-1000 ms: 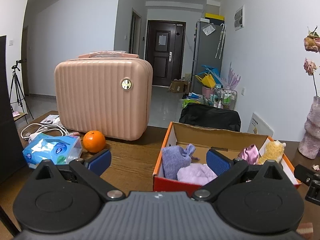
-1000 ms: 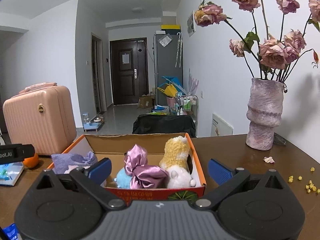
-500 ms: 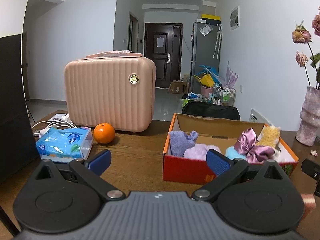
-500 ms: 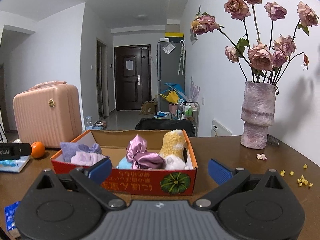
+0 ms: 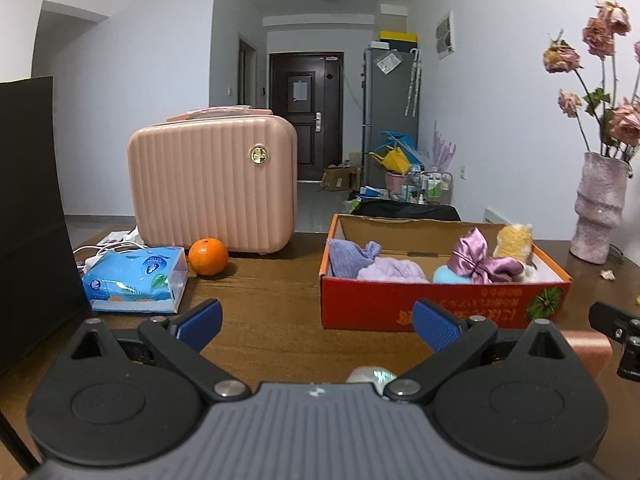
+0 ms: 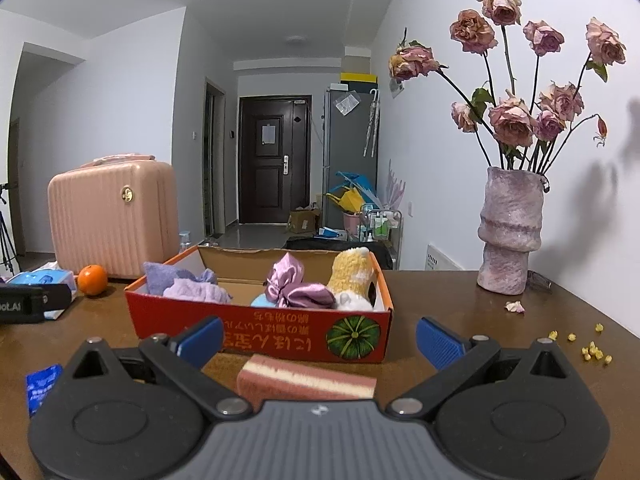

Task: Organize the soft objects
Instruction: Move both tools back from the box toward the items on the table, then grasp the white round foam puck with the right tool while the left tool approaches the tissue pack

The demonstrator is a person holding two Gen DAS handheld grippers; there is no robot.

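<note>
While both of my grippers hang back from the table's near edge, the red box (image 6: 256, 320) sits ahead on the brown table (image 5: 260, 320), its long axis running left to right across my view and its printed side facing me. Inside it lie a lavender cloth (image 6: 196, 292) at the left end, a satin purple scrunchie (image 6: 296, 290) near the middle, and a yellow plush toy (image 6: 354, 276) leaning toward the right end. My left gripper (image 5: 316, 322) is spread wide with nothing between its blue pads (image 5: 200, 318). My right gripper (image 6: 318, 336) is equally wide and holds nothing; just below it a pink striped sponge (image 6: 306, 380) lies flat, long side crosswise, close in front of the box. A pale crumpled thing (image 5: 370, 374) shows under the left gripper, possibly another soft item, though I cannot make it out. A pink case (image 5: 212, 184), an orange (image 5: 208, 257) and a tissue pack (image 5: 136, 280) stand to the left
</note>
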